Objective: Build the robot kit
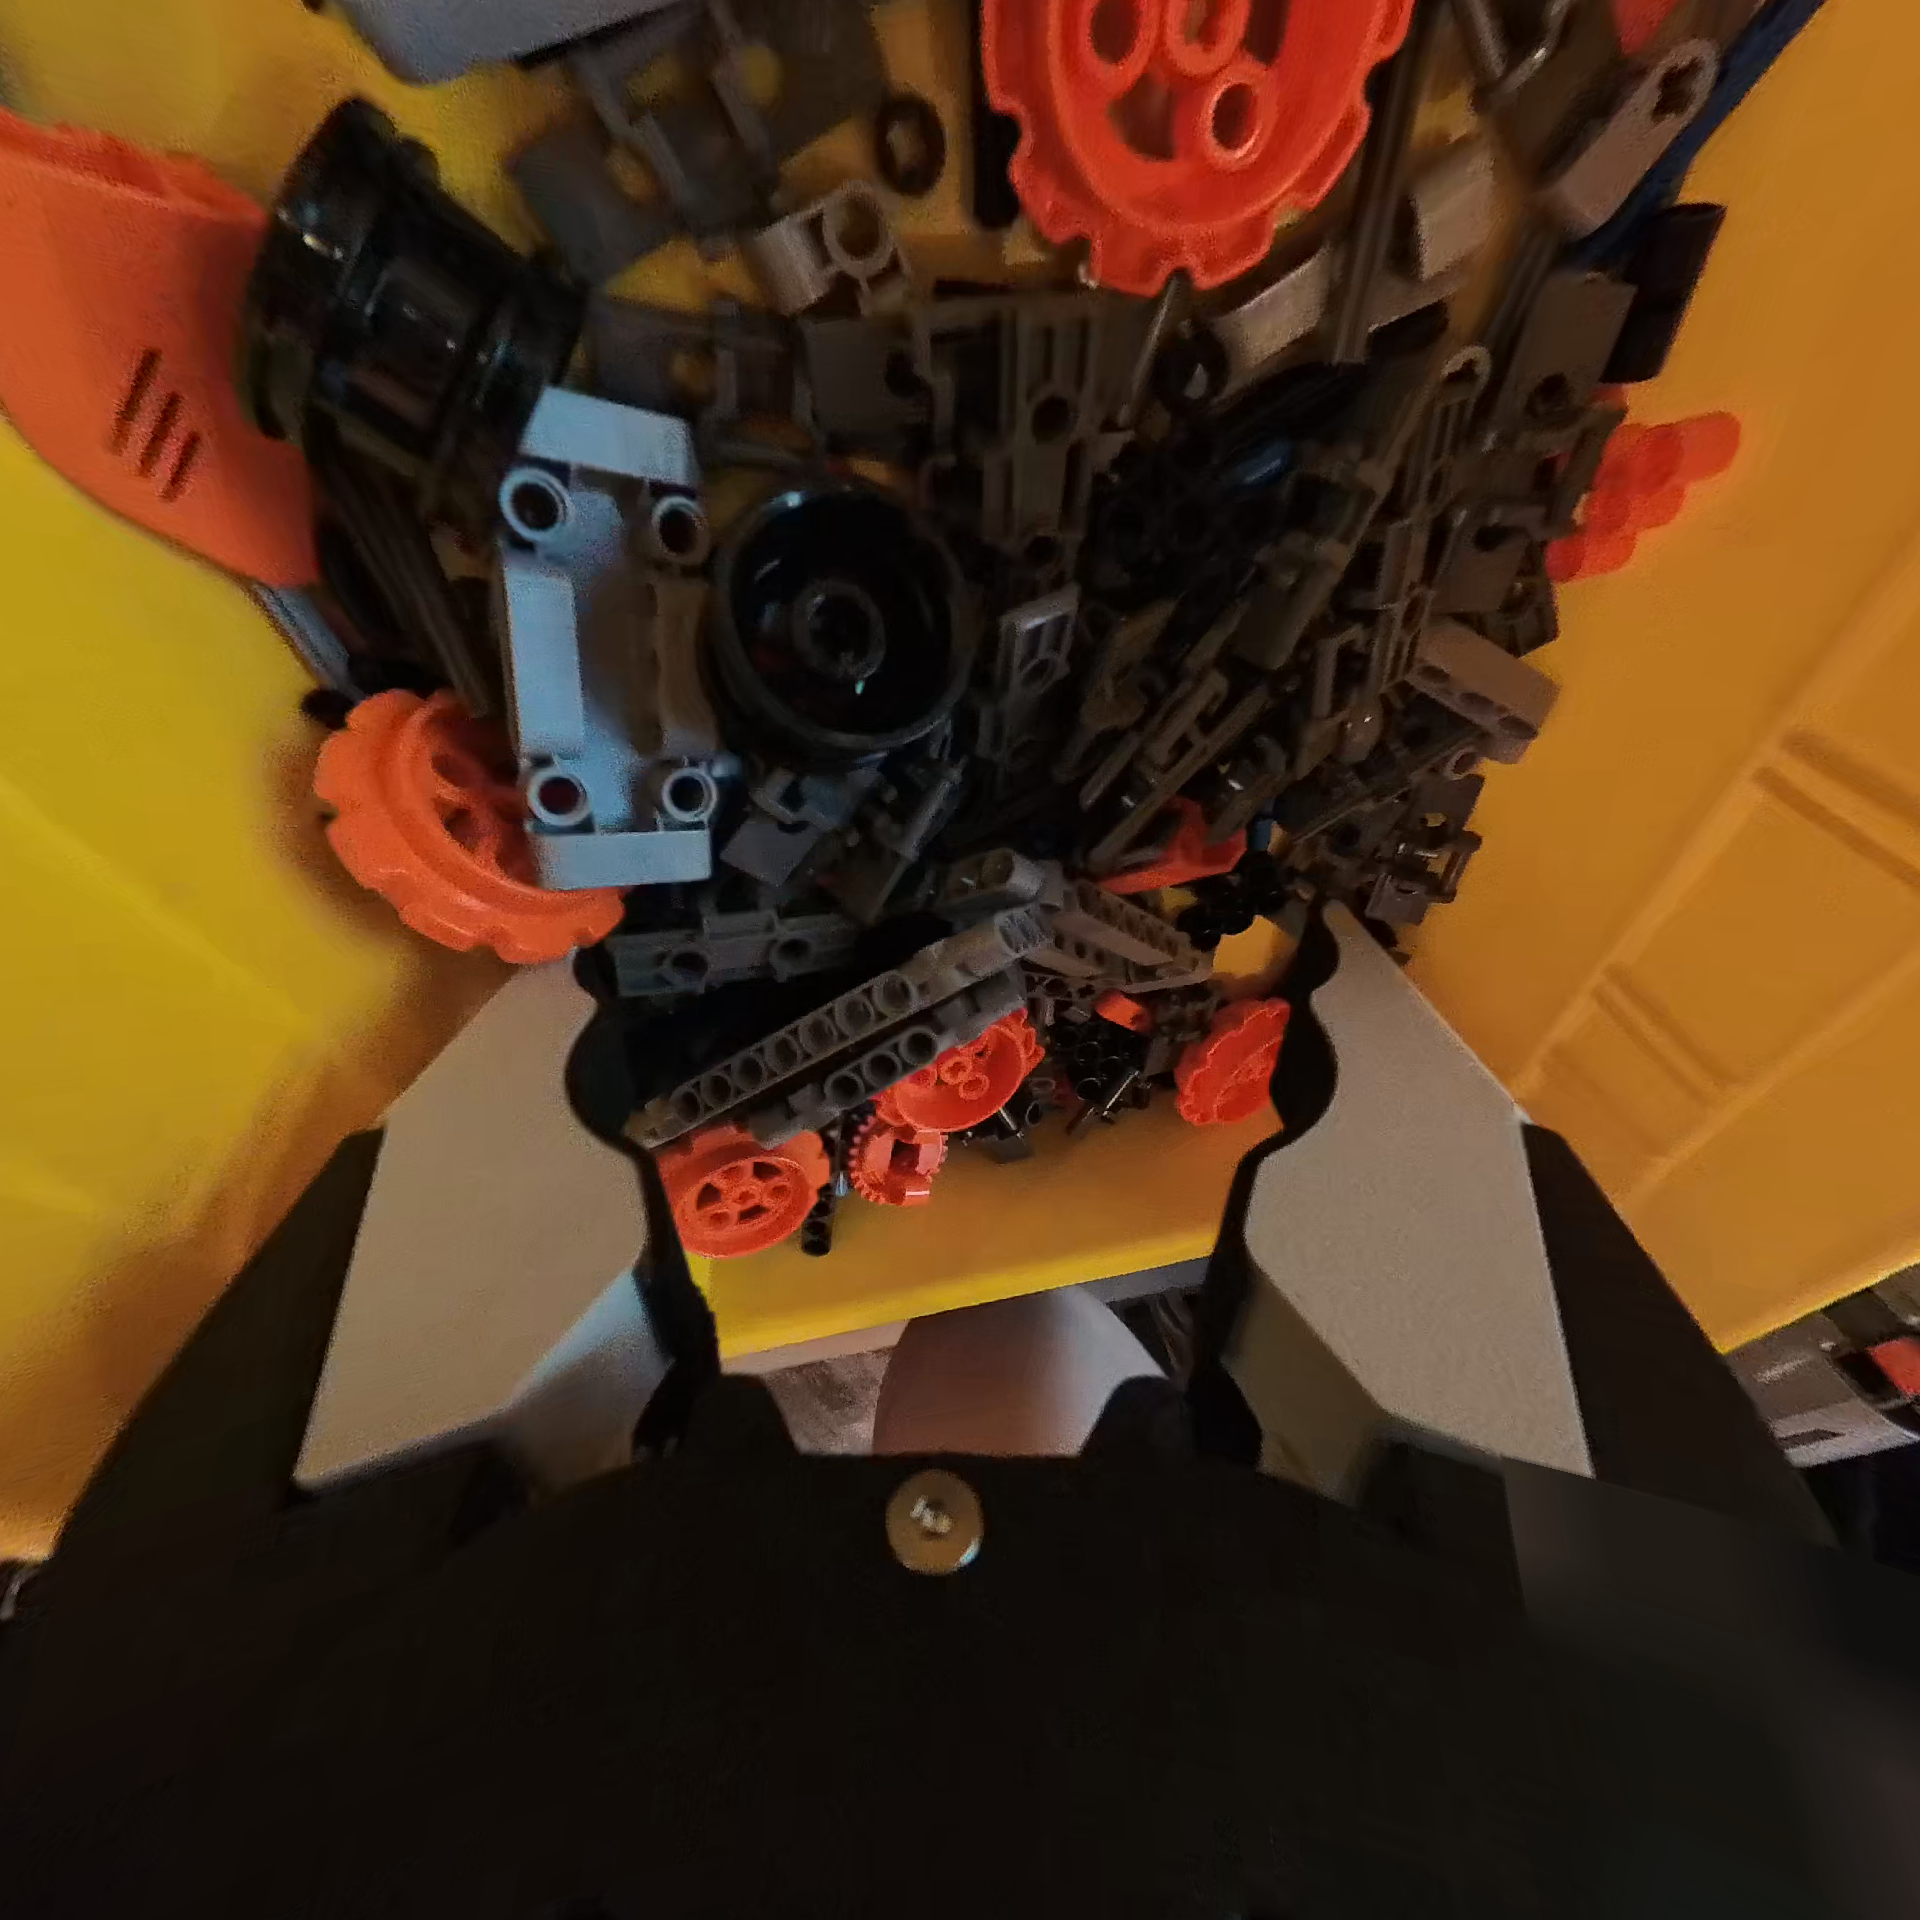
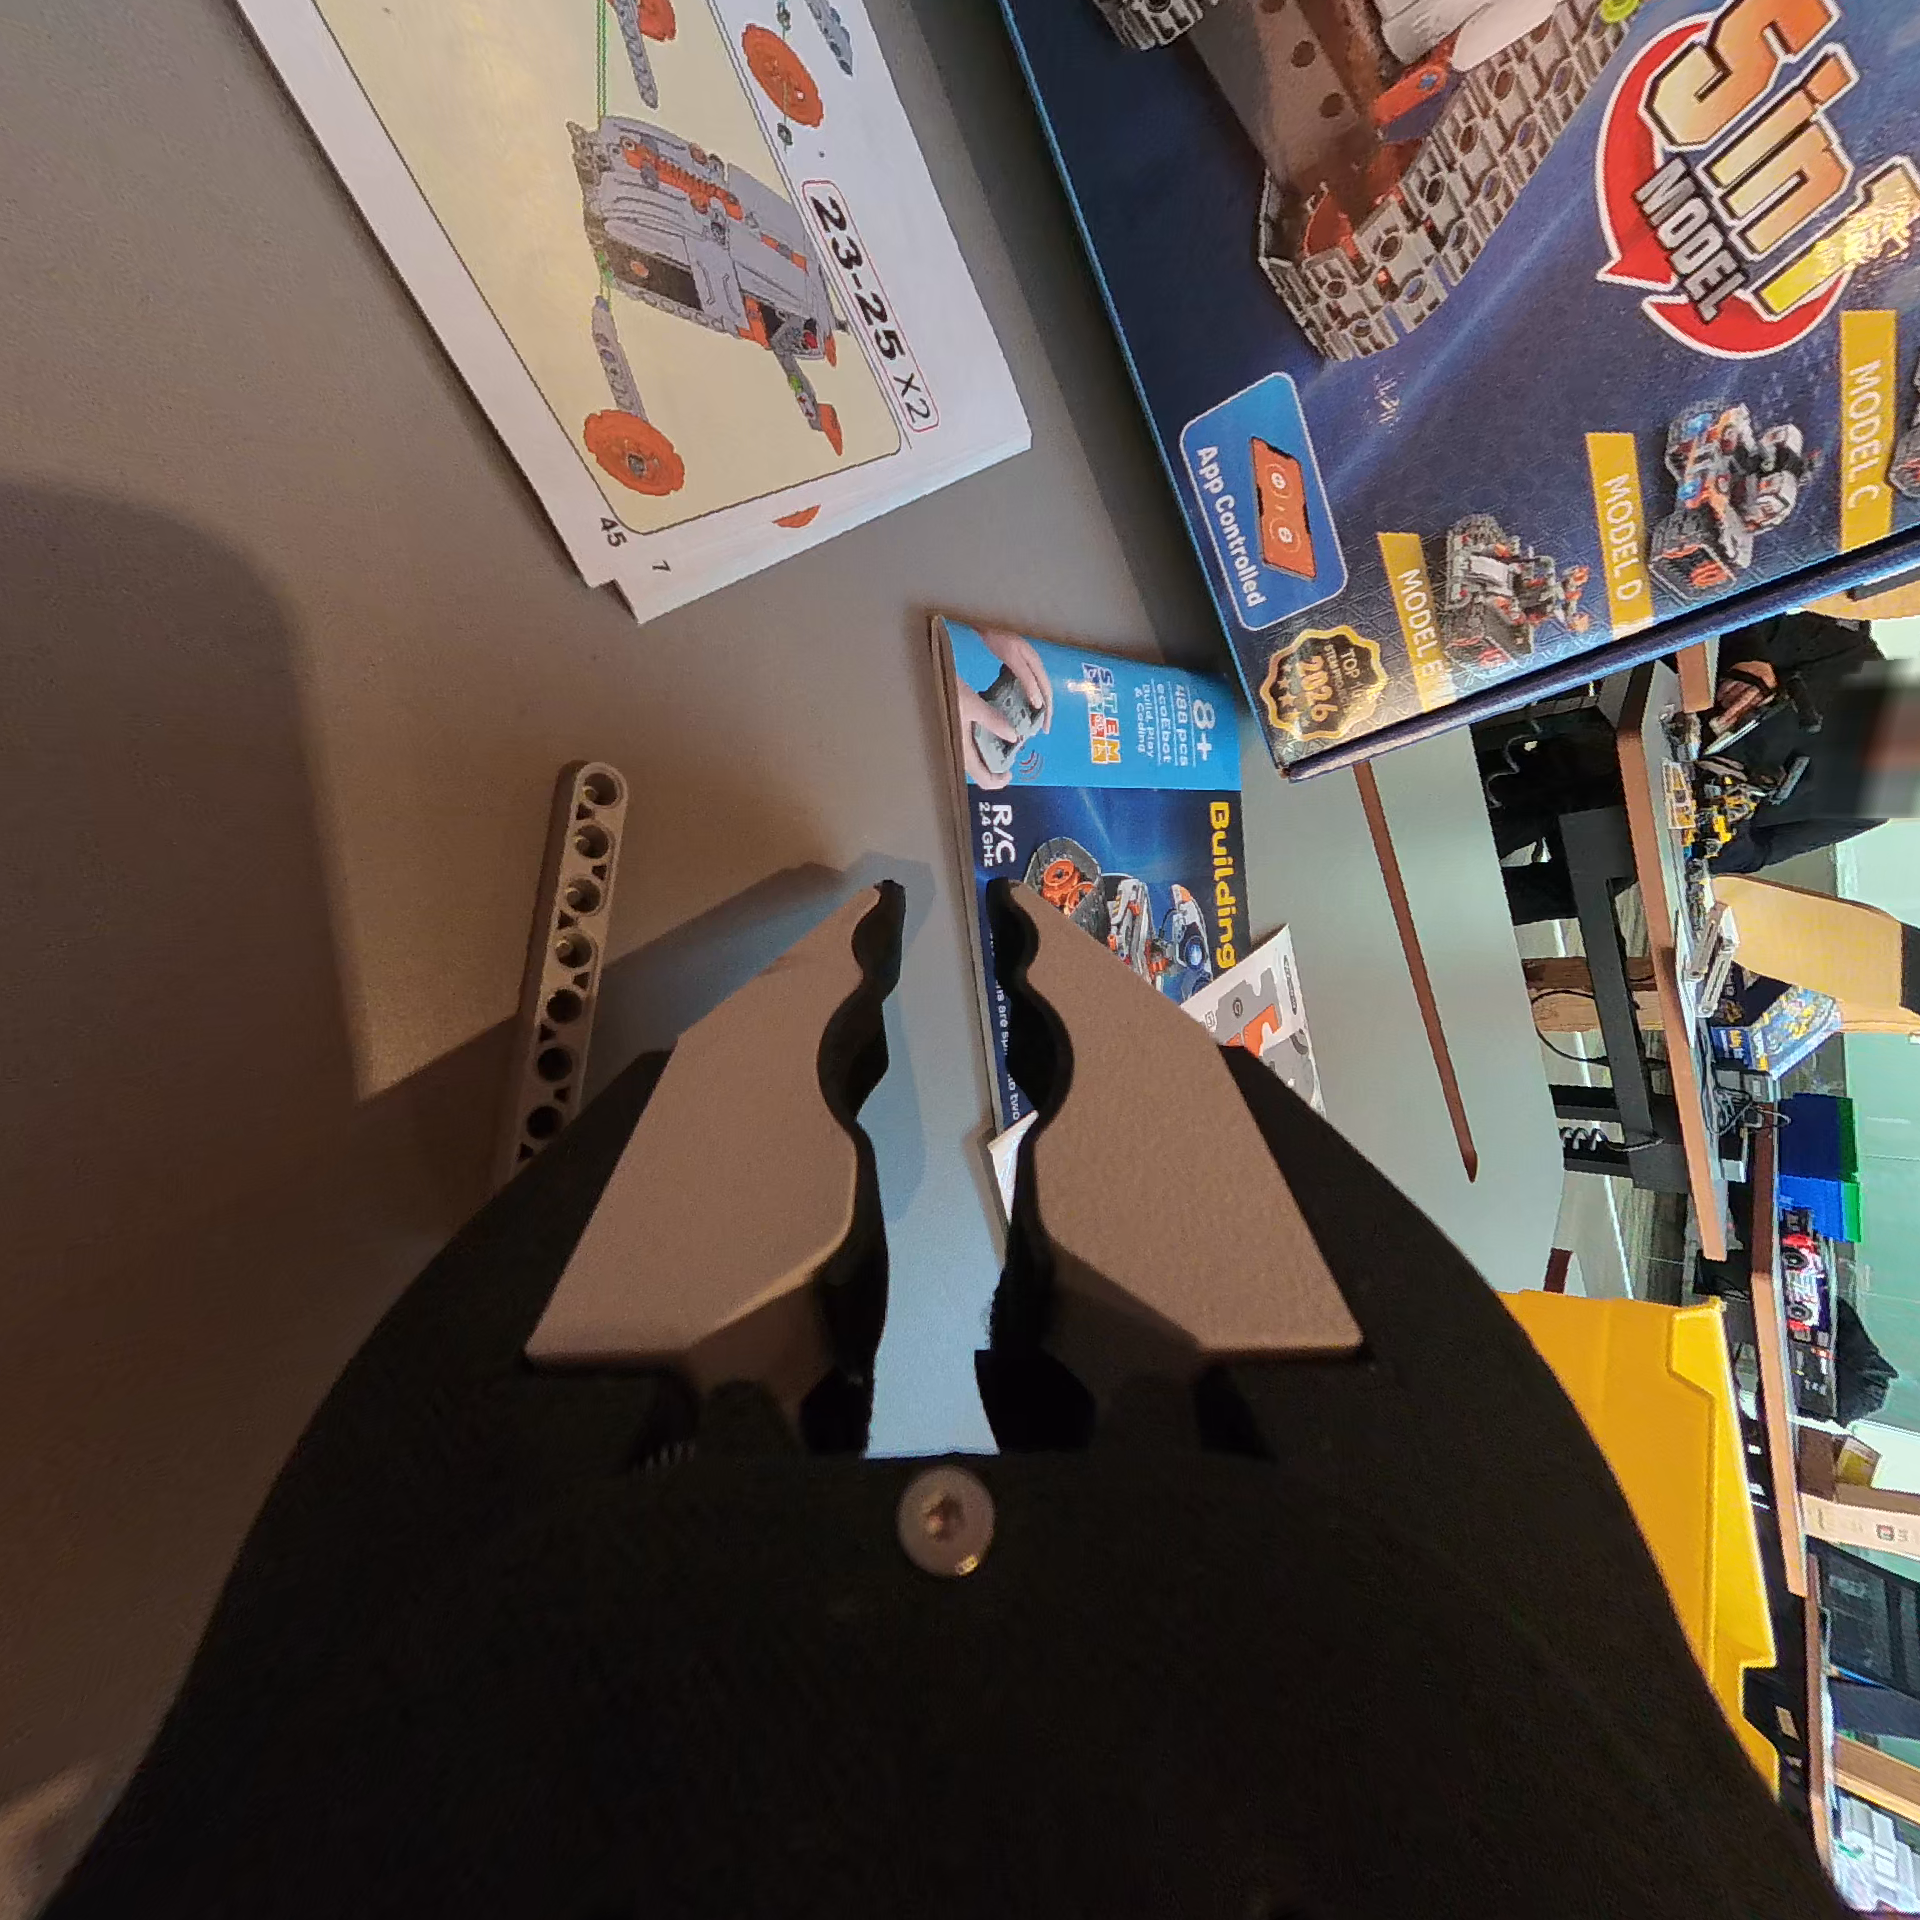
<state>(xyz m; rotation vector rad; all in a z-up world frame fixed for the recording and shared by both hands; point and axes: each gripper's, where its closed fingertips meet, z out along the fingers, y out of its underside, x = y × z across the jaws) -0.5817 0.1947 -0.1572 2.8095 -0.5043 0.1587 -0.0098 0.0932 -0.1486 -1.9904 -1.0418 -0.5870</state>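
The left gripper (image 1: 951, 956) points down into a yellow bin (image 1: 1714, 727), jaws spread wide and released, its tips at the near edge of a heap of grey beams (image 1: 831, 1049) and orange wheels (image 1: 743, 1195). The right gripper (image 2: 945, 894) hovers over the grey counter (image 2: 260, 364), jaws nearly together, clasping nothing; a grey holed beam (image 2: 571, 956) lies at its 9 o'clock, a blue booklet (image 2: 1101, 831) at 1 o'clock.

- My left camera looks steeply down past my left gripper (image 1: 951, 940) into a yellow bin (image 1: 1714, 727), close over the building parts.
- My right camera looks down past my right gripper (image 2: 943, 888) at the grey tabletop (image 2: 260, 312), close; a yellow bin (image 2: 1621, 1455) lies off its right.
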